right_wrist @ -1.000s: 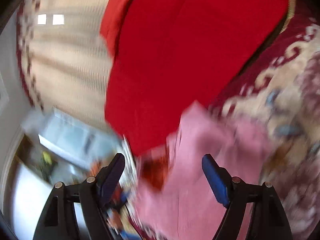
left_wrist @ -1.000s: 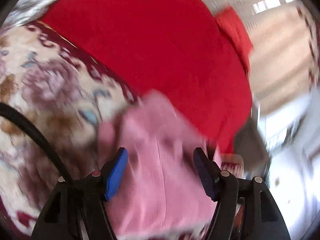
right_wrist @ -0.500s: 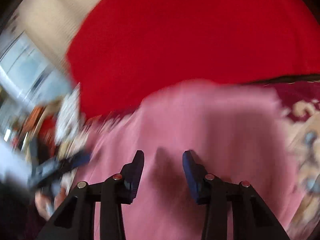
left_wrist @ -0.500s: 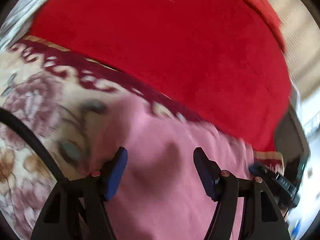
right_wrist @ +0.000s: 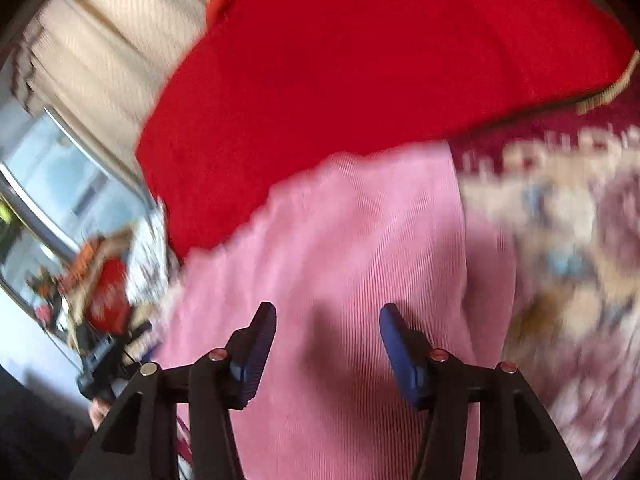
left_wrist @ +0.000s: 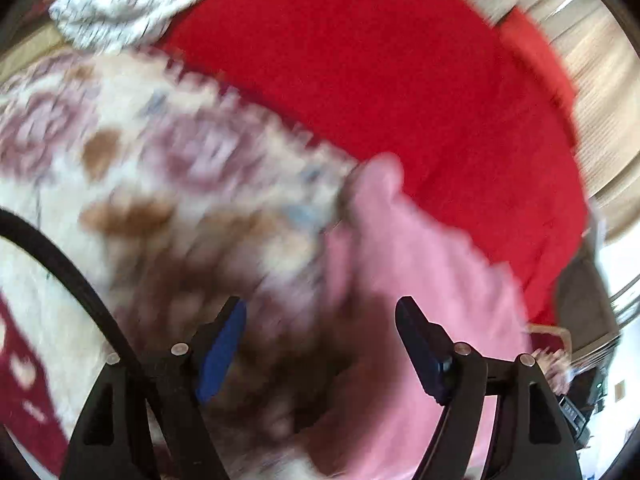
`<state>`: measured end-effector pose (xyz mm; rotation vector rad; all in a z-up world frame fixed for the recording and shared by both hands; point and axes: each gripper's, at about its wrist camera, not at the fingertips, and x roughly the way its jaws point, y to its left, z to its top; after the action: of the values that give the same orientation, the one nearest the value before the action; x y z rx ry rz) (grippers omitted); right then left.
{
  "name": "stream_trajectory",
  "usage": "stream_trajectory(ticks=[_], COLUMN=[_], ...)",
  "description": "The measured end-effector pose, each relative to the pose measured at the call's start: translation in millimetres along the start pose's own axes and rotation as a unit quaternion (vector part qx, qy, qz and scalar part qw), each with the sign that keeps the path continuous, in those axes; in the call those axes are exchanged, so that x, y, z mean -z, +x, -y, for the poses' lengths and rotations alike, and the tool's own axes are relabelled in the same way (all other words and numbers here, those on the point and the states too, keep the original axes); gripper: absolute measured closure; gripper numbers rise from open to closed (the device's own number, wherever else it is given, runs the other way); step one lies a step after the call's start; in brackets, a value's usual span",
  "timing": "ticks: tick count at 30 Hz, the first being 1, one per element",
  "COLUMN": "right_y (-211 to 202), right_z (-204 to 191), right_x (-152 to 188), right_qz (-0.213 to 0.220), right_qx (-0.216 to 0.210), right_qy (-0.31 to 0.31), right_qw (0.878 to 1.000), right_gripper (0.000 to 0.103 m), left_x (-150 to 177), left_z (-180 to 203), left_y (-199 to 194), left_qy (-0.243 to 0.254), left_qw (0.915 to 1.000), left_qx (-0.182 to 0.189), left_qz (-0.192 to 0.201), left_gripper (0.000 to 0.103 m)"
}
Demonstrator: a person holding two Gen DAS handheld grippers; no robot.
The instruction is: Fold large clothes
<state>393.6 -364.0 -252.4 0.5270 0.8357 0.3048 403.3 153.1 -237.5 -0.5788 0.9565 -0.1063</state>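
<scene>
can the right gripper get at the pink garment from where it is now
Probably yes. The right gripper points straight at the pink garment, its jaws opening with nothing clamped, and nothing lies between them and the cloth. Blur hides how near the fingertips are.

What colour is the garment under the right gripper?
Pink, finely ribbed garment; clearest in the right wrist view.

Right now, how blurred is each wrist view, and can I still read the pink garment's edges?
Left wrist: heavy motion smear over the floral blanket and pink garment, edges soft. Right wrist: the pink garment's ribbing is fairly crisp at centre, its edge against the red cover readable; the floral blanket on the right smears. Both have fisheye bending.
</scene>
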Motion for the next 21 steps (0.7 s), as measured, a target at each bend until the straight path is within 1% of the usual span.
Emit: stream_trajectory(ticks=[1, 2, 3, 5, 7, 9, 10, 11, 12, 13, 15, 16, 17, 18, 19, 20, 21], right_y=[-1, -6, -13, -30, -48, -61, -61, -60, -53, -47, -34, -38, -36, -39, -43, -54, -62], right_z=[0, -2, -6, -11, -22, -29, -31, -31, -29, -24, -10, -3, -2, -1, -2, -5, -5], right_x=[5, 2, 1, -1, 7, 19, 23, 30, 38, 40, 46, 46, 43, 41, 40, 40, 43], right_qz=[0.006, 0.013, 0.012, 0.015, 0.031, 0.046, 0.046, 0.041, 0.024, 0.012, -0.007, -0.003, -0.005, -0.011, -0.014, -0.009, -0.004], right_qx=[0.008, 0.013, 0.014, -0.008, -0.018, -0.035, -0.045, -0.045, -0.040, -0.035, -0.014, -0.015, -0.020, -0.023, -0.024, -0.030, -0.034], right_qy=[-0.003, 0.000, 0.007, 0.014, -0.002, -0.015, -0.016, -0.009, -0.005, 0.000, 0.020, 0.036, 0.046, 0.055, 0.057, 0.048, 0.041], right_qw=[1.000, 1.000, 1.000, 1.000, 0.999, 0.998, 0.998, 0.998, 0.999, 0.999, 1.000, 0.999, 0.999, 0.998, 0.998, 0.998, 0.999], right_gripper=[0.052, 0.052, 0.052, 0.052, 0.052, 0.052, 0.052, 0.052, 0.052, 0.054, 0.068, 0.077, 0.077, 0.077, 0.078, 0.073, 0.073], left_x=[3, 5, 7, 11, 20, 33, 40, 46, 54, 61, 62, 63, 62, 60, 60, 61, 62], left_z=[-4, -7, -7, -1, 8, 14, 17, 18, 20, 21, 23, 21, 16, 13, 11, 11, 11], left_y=[1, -4, -12, -37, -60, -80, -86, -88, -89, -88, -71, -60, -47, -38, -39, -45, -53], left_qy=[-0.009, -0.018, -0.020, -0.005, 0.015, 0.023, 0.025, 0.026, 0.028, 0.032, 0.034, 0.028, 0.017, 0.009, 0.005, 0.004, 0.003], left_qw=[0.9999, 0.9998, 0.9998, 0.9994, 0.9985, 0.9969, 0.9963, 0.9958, 0.9954, 0.9953, 0.9976, 0.9990, 0.9998, 0.9996, 0.9996, 0.9999, 0.9999], left_qx=[-0.003, 0.001, 0.005, 0.018, 0.027, 0.050, 0.060, 0.067, 0.072, 0.073, 0.047, 0.029, 0.003, -0.008, -0.003, 0.005, 0.015], left_qz=[-0.008, -0.003, 0.006, 0.029, 0.045, 0.056, 0.057, 0.057, 0.056, 0.055, 0.038, 0.021, -0.010, -0.027, -0.026, -0.015, -0.007], left_gripper=[0.026, 0.026, 0.026, 0.026, 0.026, 0.025, 0.025, 0.025, 0.025, 0.025, 0.025, 0.025, 0.025, 0.026, 0.026, 0.026, 0.026])
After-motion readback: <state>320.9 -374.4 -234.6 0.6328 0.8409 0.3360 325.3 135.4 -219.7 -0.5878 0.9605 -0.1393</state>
